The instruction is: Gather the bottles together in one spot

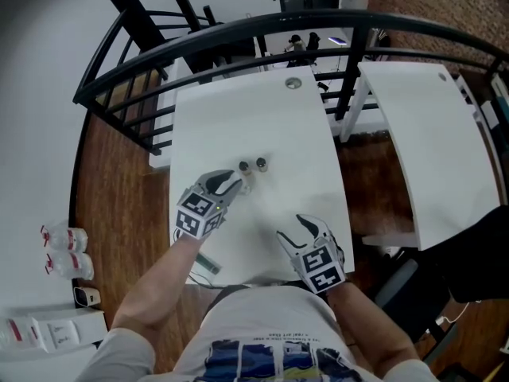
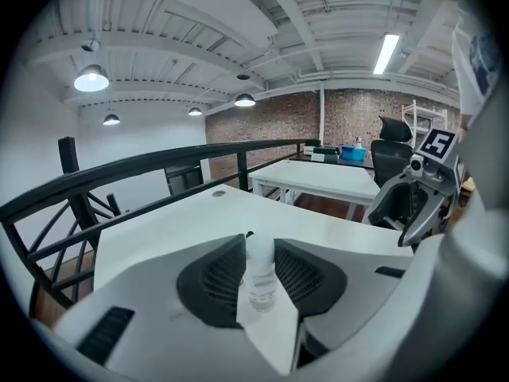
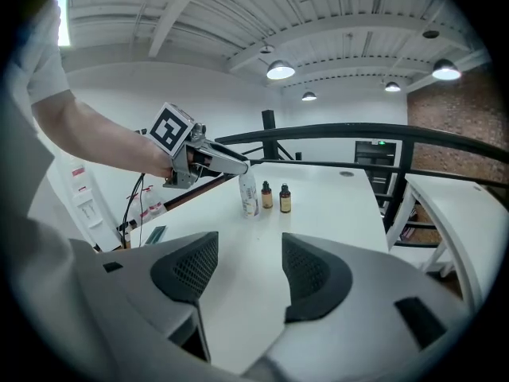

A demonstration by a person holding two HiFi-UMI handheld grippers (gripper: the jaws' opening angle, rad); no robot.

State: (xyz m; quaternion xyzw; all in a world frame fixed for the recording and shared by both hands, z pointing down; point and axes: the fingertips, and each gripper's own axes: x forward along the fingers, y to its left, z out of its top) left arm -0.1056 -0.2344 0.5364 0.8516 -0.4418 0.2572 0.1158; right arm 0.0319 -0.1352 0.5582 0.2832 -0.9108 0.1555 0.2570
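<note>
Clear plastic bottle (image 2: 260,273) is pinched between the pads of your left tongs (image 2: 260,247), held high near the cap and upright. It sits just beside the two amber bottles (image 3: 275,196), on their left in the right gripper view, out in the middle of the white table (image 1: 262,110). So the step in hand looks like the set-down next to that pair.

Notes for doing it clean:
- Can't tell from here whether the base is on the table or a hair above it; the head view hides it behind the tongs. Treat it as not yet landed.
- Come down straight with no tilt. It's tall, narrow and gripped high, so it will likely swing at the bottom if you rush.
- Leave a small gap to the nearest amber bottle (image 1: 244,166). Those are short and light, and a nudge would probably topple them.
- Spread the pads only once the base is flat and you feel no wobble. Open slowly, both sides clearing together.
- Back out along the line you came in, away from the amber pair.

Right tongs (image 3: 248,270) are spread with nothing between them, over the near part of the table and well apart from the bottles. Park them there.
</note>
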